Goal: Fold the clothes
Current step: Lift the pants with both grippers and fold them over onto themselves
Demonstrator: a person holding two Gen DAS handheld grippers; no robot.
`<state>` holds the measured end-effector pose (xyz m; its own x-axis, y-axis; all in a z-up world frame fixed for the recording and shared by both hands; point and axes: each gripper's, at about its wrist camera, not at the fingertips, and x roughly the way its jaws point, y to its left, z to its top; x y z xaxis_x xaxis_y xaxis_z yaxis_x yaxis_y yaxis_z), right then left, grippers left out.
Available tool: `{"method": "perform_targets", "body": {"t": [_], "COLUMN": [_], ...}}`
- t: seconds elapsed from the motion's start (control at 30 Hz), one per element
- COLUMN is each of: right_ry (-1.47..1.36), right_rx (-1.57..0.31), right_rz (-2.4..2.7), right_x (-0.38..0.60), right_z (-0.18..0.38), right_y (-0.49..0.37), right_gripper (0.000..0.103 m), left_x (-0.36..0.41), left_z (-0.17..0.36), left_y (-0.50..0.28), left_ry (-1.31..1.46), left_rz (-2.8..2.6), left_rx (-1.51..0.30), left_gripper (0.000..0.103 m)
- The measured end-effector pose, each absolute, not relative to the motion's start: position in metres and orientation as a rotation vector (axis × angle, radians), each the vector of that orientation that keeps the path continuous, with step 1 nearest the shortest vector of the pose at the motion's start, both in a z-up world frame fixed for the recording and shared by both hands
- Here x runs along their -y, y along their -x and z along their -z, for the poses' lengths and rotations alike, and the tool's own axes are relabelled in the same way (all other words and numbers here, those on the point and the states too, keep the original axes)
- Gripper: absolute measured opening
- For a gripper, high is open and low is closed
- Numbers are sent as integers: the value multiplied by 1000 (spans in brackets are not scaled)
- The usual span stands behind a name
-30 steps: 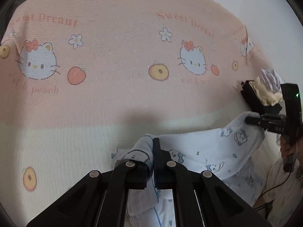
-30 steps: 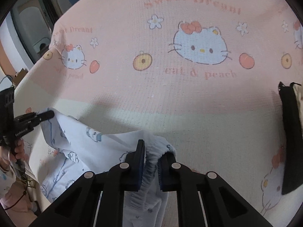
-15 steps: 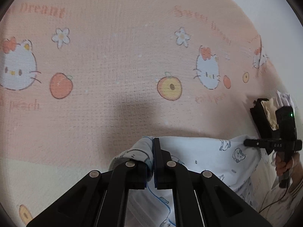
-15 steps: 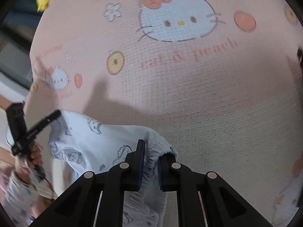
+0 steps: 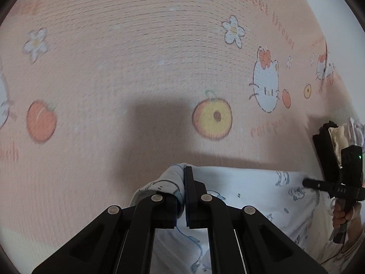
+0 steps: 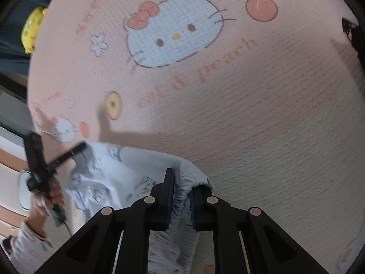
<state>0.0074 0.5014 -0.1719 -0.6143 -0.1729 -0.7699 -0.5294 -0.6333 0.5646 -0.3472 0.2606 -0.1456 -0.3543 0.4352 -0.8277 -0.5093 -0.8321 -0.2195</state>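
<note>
On pink blanket (image 6: 262, 105): "cat & peach"

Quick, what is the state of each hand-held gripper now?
Left hand-held gripper: closed on the light blue garment.
Right hand-held gripper: closed on the same garment.

Pink cat-and-peach printed bedspread (image 5: 141, 52) spread below me, white wall (image 5: 337, 18) at its far edge, yellow plush toy (image 6: 33, 28) beside it.
</note>
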Motion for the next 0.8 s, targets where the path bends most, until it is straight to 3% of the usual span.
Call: {"method": "perform_targets", "body": {"t": [0.23, 0.43, 0.57, 0.67, 0.73, 0.8], "right_ry": [1288, 1267, 1265, 1225, 1210, 1201], "right_rx": [-1181, -1202, -1184, -1276, -1322, -1335], "right_rz": [-2299, -2283, -2292, -2292, -2299, -2319], "right_x": [-505, -512, -511, -514, -516, -515], "right_z": [180, 181, 180, 184, 183, 180], "right_y": [-15, -26, -26, -24, -27, -31], "right_gripper": [10, 10, 10, 11, 17, 32], "left_x": [-304, -308, -295, -281, -273, -266], "left_z": [149, 159, 165, 167, 165, 161], "left_y": [363, 373, 383, 392, 396, 398], "left_ry": [1258, 1278, 1324, 1387, 1430, 1472], "left_rz": [-2186, -2199, -2228, -2198, -2144, -2072], "left_rx": [-279, -273, -147, 18, 146, 256], "left_gripper": [3, 3, 3, 3, 5, 20]}}
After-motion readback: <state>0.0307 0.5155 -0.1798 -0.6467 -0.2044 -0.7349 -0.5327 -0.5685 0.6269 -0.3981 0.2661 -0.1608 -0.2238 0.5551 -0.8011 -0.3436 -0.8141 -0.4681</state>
